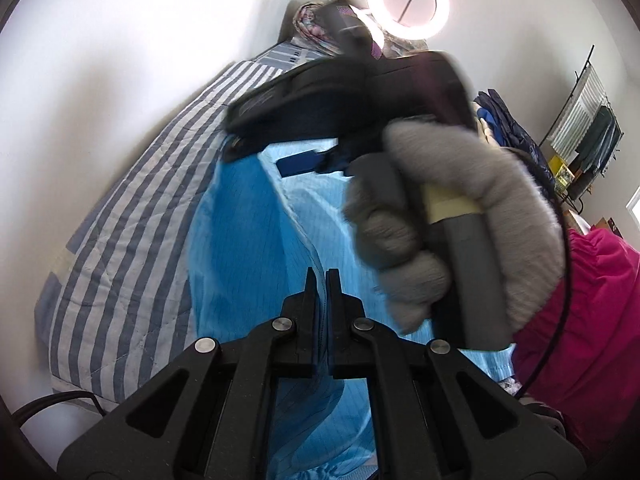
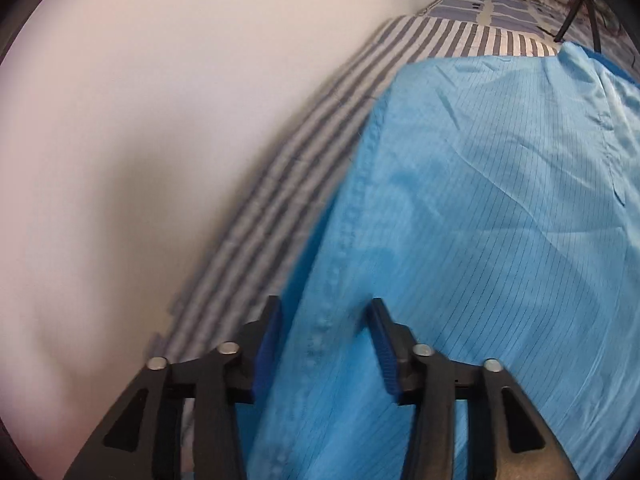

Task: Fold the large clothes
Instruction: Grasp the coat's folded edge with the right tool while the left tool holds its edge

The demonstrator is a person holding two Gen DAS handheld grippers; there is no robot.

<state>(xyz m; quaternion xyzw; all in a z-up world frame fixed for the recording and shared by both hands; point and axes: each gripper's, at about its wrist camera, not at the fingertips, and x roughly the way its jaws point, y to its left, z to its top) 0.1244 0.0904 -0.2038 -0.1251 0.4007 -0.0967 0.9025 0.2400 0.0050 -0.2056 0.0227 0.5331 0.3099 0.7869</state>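
Left tool (image 1: 322, 276) clamped on blue garment (image 1: 240, 240); right tool (image 2: 326, 308) parted, straddling hem.

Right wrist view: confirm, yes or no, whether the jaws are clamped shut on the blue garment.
No: the right gripper has its jaws standing apart, with the light blue garment lying below the gap and neither pad pressing on it.

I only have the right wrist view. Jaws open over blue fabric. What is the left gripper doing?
Observer: The left gripper is shut, and a fold of the blue garment seems pinched between its pads.
Operator: Who holds the right gripper?
Observer: A hand in a grey glove grips its handle, above the garment.
Operator: Anything beside the bed?
Observer: A lit ring light stands at the far end, by the wall.
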